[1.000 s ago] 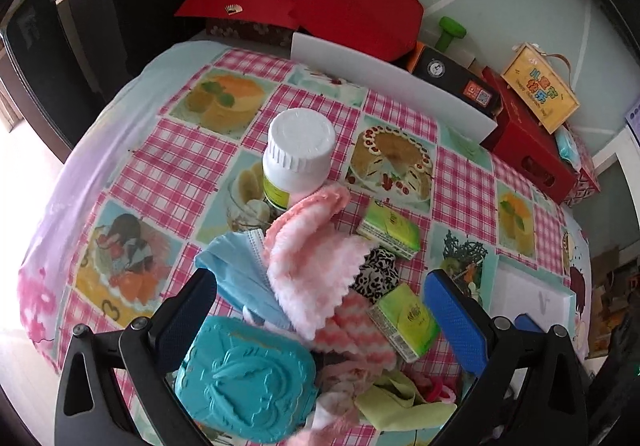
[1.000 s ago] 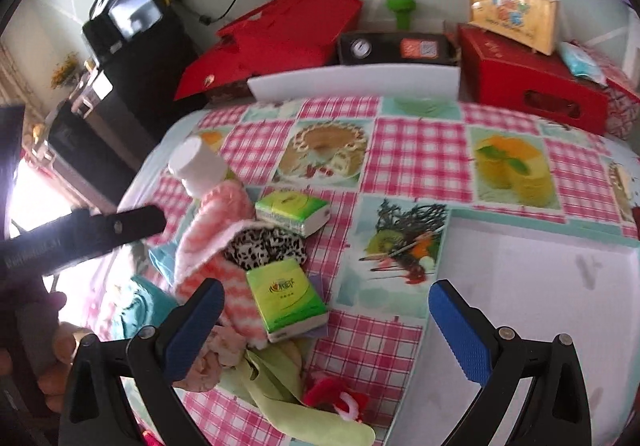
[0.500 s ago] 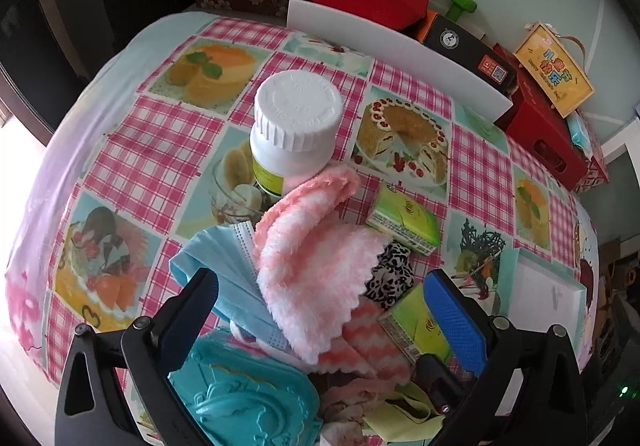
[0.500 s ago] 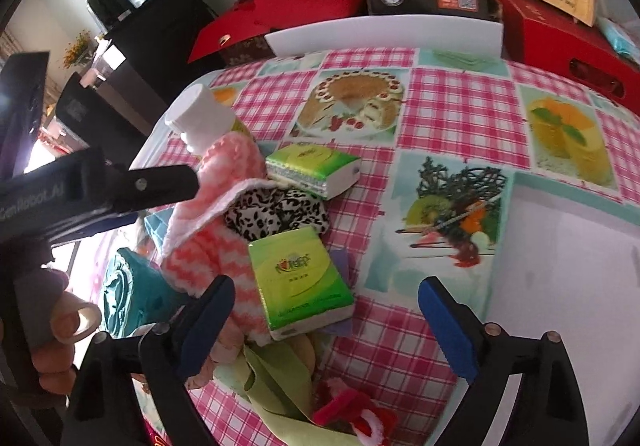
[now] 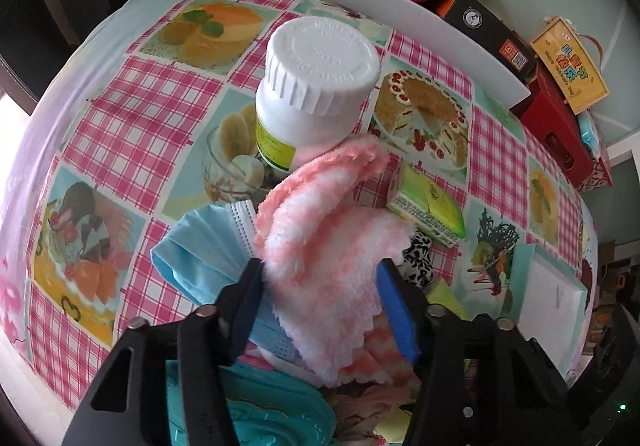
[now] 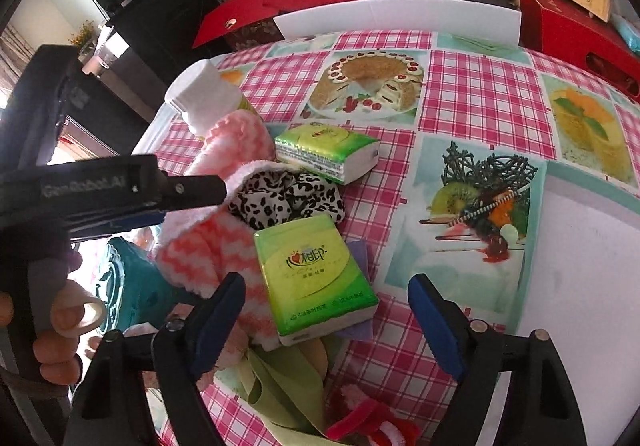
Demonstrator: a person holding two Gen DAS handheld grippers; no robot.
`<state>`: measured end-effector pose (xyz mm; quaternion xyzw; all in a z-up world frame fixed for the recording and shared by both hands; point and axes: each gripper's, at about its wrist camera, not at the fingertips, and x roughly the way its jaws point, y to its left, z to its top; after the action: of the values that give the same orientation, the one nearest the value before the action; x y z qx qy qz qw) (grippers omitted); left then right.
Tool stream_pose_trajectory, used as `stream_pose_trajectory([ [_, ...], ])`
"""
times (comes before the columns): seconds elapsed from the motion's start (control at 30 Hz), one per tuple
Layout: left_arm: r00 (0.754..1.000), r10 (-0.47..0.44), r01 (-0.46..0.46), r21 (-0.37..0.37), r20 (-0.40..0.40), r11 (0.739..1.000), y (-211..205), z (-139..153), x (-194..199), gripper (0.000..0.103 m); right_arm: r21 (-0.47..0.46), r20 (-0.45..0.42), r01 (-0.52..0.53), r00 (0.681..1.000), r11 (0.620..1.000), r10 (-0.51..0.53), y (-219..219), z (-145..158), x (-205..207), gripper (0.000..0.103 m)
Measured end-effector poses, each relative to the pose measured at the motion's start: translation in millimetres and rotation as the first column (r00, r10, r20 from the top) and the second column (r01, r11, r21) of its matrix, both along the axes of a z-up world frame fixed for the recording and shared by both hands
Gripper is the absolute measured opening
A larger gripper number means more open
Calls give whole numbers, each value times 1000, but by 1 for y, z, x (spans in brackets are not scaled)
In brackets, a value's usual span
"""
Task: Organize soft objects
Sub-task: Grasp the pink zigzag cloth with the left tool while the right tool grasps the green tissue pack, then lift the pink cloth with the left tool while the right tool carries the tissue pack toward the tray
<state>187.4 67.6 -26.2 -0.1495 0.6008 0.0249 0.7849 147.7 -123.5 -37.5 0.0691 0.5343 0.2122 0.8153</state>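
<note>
Step in hand: picking the first soft item from the heap on the pink-checked, food-print tablecloth [image 5: 132,98]. The left gripper [image 5: 320,286] sat with its jaws partly closed around the fluffy pink-and-white cloth [image 5: 320,246], pads at or very near the pile on both sides. Whether they truly pinched it could not be told from the left wrist view; the fluff hid the contact.

The cloth lay draped over the heap, between a light blue pleated face mask [image 5: 204,246] and a leopard-print fabric scrunchie [image 6: 288,198], its far tip touching a white screw-cap plastic bottle [image 5: 312,86]. Its long axis ran from the gripper away toward that bottle, narrow end pointing at it.

The right gripper [image 6: 328,310] was wide open, holding nothing, jaws straddling a green tissue pack [image 6: 312,274] without touching.

Next move probably calls for closing fully, then lifting gently, so the mask does not drag along and the bottle is not tipped.
</note>
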Motion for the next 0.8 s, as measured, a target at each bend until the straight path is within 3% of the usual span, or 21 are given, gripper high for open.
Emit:
stream_pose_trajectory([
  [0.13,1000,-9,9,16,3,1000,-4,-5,3,36,1,1,-9,1000,1000,9,1,0,0,72],
  [0.2,1000,-10,10,30,6,1000,-4,-6,4,22,4,1,-16,1000,1000,16,2,0,0,62],
  [0.3,1000,-11,10,43,13,999,-4,-7,4,10,3,10,-18,1000,1000,18,3,1,-1,59],
  [0.8,997,9,-9,2,71,1000,9,6,-8,6,5,13,-7,1000,1000,7,-2,3,-3,59],
])
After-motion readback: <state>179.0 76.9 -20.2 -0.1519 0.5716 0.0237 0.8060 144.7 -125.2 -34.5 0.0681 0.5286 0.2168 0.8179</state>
